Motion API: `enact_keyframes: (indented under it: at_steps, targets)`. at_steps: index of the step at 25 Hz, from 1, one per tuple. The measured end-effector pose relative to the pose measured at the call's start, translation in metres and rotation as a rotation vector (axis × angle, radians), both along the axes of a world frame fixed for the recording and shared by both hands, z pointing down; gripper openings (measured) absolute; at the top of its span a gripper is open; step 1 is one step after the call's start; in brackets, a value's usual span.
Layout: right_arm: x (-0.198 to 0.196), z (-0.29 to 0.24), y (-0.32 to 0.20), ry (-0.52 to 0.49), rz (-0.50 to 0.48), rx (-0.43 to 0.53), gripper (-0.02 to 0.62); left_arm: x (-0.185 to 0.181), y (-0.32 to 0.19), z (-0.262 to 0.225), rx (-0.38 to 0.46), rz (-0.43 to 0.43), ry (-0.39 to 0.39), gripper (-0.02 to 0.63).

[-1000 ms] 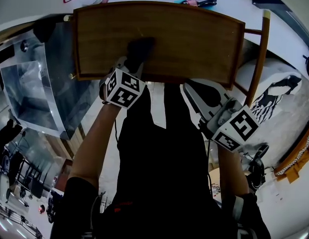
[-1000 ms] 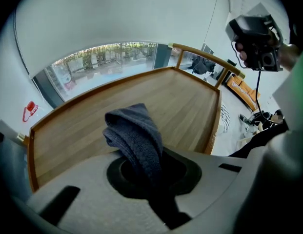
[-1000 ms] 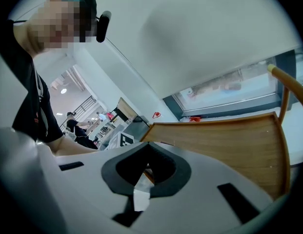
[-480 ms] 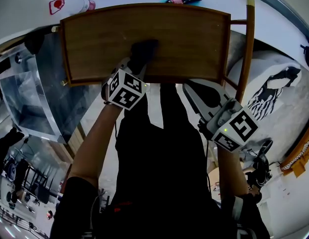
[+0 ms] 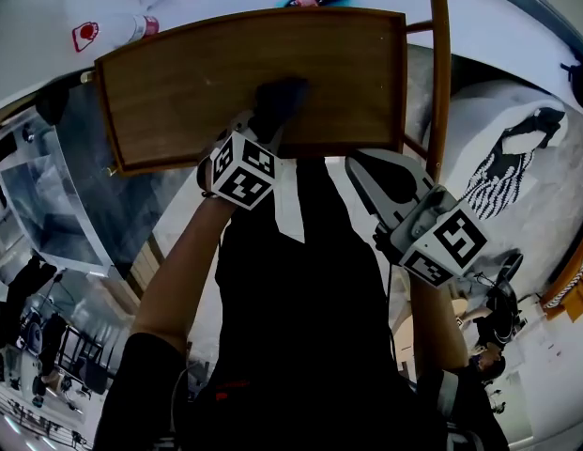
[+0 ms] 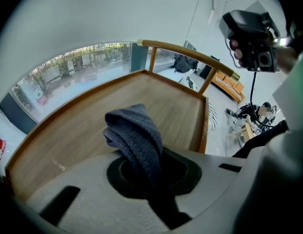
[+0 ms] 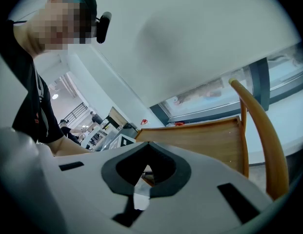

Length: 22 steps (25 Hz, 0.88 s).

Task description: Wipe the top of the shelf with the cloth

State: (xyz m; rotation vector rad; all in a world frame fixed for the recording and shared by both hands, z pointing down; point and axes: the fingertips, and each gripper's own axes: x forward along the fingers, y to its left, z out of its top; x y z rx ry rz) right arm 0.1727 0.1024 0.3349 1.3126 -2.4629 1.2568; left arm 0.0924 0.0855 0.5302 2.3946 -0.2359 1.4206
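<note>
Grey cloth (image 6: 136,135), pinched in the left gripper (image 5: 265,125), rests on the shelf (image 5: 169,83); the right gripper (image 5: 361,167), seemingly closed, hangs nearby.

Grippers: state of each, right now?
Left gripper: shut on the cloth, cloth on the shelf top.
Right gripper: shut, empty.

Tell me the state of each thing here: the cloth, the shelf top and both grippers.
Cloth: bunched, clamped by the left gripper, on the shelf top.
Shelf top: bare wood but for the cloth.
Left gripper: shut on the cloth.
Right gripper: jaws together, empty, short of the shelf top.
</note>
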Motion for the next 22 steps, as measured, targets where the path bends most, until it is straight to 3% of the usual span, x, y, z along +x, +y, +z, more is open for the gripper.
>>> enact_keyframes:
  at_steps: [22]
  targets:
    - [0.055, -0.002, 0.025, 0.001, 0.111, 0.003, 0.002, 0.095, 0.036, -0.004, -0.045, 0.144, 0.062, 0.049]
